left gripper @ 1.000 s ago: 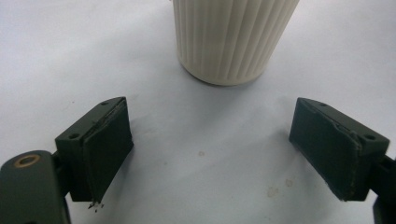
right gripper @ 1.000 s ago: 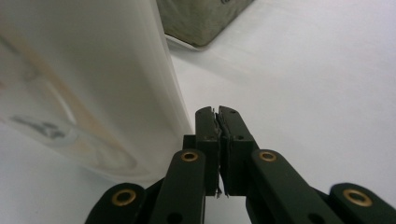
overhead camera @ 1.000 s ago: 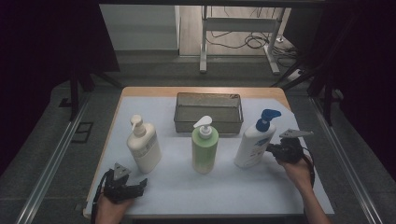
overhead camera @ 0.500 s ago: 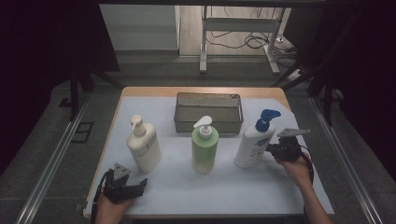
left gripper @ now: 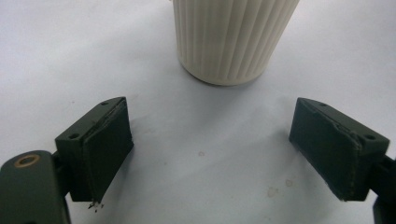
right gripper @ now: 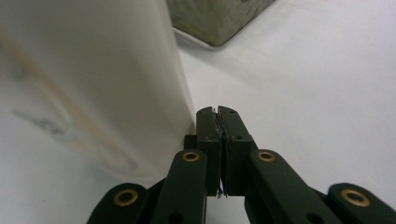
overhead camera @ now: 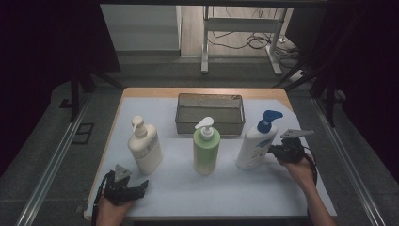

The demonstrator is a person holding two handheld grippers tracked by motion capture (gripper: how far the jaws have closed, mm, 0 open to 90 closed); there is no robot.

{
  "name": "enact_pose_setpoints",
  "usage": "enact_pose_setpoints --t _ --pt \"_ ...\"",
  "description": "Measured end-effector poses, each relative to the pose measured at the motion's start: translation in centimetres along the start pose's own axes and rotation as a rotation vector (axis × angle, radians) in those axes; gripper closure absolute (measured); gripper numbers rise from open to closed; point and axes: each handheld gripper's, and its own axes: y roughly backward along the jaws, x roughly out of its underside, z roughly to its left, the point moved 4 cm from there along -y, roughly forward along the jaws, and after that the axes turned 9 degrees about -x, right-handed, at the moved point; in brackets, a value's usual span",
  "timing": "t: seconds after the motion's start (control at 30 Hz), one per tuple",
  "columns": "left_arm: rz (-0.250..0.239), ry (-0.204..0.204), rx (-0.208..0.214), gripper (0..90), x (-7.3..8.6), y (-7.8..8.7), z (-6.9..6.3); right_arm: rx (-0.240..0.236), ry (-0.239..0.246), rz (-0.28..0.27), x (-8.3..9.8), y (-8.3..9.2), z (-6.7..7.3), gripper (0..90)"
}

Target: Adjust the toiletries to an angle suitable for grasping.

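High view: right gripper (overhead camera: 272, 151), jaws closed on nothing, rests against the blue-pump bottle (overhead camera: 255, 141) on the worktop (overhead camera: 244, 193), unmoved since earlier. Left gripper (overhead camera: 141, 186), wide open and empty, likewise unmoved near the cream bottle (overhead camera: 145, 148).

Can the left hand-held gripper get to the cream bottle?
Probably yes. The left hand-held gripper has its jaws wide open, and the cream bottle stands straight ahead with only bare white table cover between them.
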Motion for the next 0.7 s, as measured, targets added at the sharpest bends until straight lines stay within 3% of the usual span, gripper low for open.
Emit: enact_pose_setpoints --t 0.3,0.7 --pt "0.0 0.0 0.0 12.6 0.0 0.0 0.0 -0.02 0.007 0.018 0.3 -0.2 0.0 89.3" --pt "0.0 0.0 0.0 12.6 0.0 0.0 0.0 -0.037 0.022 0.019 1.1 0.0 1.1 89.3"
